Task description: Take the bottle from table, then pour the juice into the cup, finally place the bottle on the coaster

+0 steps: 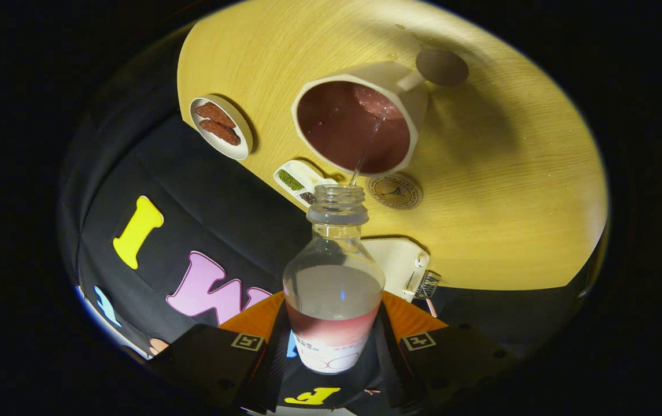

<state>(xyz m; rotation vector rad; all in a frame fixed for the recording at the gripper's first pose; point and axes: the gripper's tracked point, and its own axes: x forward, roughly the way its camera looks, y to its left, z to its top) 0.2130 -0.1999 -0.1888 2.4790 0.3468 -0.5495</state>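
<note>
Gripper view: we see the bottle [333, 277] clamped between the two fingers of the gripper [331, 346], both pressing on its lower body at the labelled band. The bottle is tipped forward, mouth pointing at the cup [359, 124] just beyond it, and a thin stream [365, 153] runs from the open neck into the cup.

Handling, as we judge it: the bottle is clear thin-walled plastic, so it probably yields under a hard squeeze. Most of the juice appears to be out, leaving a little pink liquid near the base; we expect it to be light and to shift balance as the rest drains. The smooth wall may be slippery if wet. The present hold low on the body, near the label, seems the sensible place: wide, straight-sided, clear of the tapering shoulder.

Appearance: transparent body, threaded neck with no cap on, white label at the base, pink residue above it. The cup is white, faceted, with a handle, and holds dark reddish juice.

The coaster [395, 192], round and printed, lies on the wooden table [510, 190] just beside the cup, on the side nearer the fingers.
</note>
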